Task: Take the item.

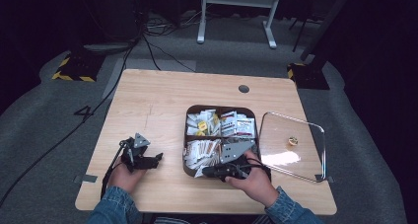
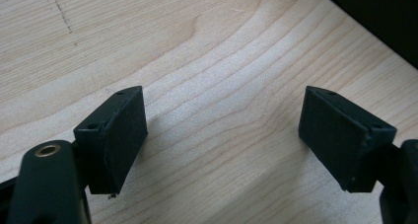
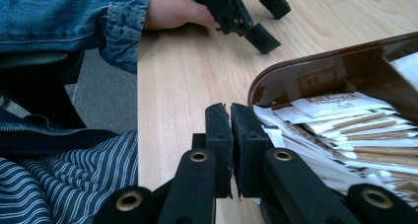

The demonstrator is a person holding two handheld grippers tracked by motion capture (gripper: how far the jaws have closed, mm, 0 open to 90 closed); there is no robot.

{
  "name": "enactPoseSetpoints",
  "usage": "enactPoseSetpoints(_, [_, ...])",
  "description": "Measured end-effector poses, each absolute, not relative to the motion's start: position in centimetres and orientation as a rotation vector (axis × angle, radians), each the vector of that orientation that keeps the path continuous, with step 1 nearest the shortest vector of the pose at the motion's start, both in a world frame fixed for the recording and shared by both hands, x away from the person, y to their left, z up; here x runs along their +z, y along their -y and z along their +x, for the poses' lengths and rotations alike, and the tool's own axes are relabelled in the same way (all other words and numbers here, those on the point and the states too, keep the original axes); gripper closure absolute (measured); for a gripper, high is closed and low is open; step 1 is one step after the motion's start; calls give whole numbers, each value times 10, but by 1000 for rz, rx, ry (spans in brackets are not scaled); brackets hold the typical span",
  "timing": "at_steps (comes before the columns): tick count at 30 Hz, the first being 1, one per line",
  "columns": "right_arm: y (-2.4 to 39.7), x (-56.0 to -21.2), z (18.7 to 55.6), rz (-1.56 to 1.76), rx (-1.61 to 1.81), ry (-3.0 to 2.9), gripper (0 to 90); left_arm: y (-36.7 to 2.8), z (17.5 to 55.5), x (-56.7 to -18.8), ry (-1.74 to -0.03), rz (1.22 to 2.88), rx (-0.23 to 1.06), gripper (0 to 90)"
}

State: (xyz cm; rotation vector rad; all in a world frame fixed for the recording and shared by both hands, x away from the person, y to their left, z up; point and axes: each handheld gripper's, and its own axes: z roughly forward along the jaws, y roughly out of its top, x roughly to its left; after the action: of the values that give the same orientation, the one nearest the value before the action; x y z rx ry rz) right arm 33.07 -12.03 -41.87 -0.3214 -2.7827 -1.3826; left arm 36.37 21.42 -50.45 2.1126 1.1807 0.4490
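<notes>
Centrally, a brown tray (image 1: 188,135) sits on the wooden table (image 1: 153,100), its compartments packed with paper sachets (image 1: 202,150); their print is too small to read, and an embossed mark on the tray's wall in the right gripper view is blurred. Clear lid (image 1: 296,145) lies flat just right of the tray, a small yellow object (image 1: 293,141) on it. Right gripper (image 3: 230,110) at the tray's near edge, jaws clenched together, nothing visibly between them. Left gripper (image 2: 222,135) near-left of the tray, jaws released wide over bare wood.
</notes>
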Motion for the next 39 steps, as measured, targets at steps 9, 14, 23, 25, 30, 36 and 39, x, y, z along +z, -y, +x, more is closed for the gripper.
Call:
enactPoseSetpoints(9, [115,-429,323,-291,-1361,2786,872,-214,364,-505,-1184,2108,446,189])
enactPoseSetpoints(14, [113,-433,315,-272,-1360,2782,872,-214,364,-505,-1183,2109,446,189])
enactPoseSetpoints(23, [111,-455,306,-260,-1295,2798,872,-214,364,-505,-1184,2106,446,189])
enactPoseSetpoints(25, [111,-461,307,-266,-1279,2804,871,-214,364,-505,-1184,2106,446,189])
enactPoseSetpoints(30, [110,-471,307,-269,-1244,2825,866,-214,364,-505,-1184,2106,446,189])
enactPoseSetpoints(36, [112,-480,307,-285,-1212,2837,834,-214,364,-505,-1184,2106,446,189])
enactPoseSetpoints(39, [113,-482,307,-293,-1196,2836,767,-214,364,-505,-1184,2106,446,189])
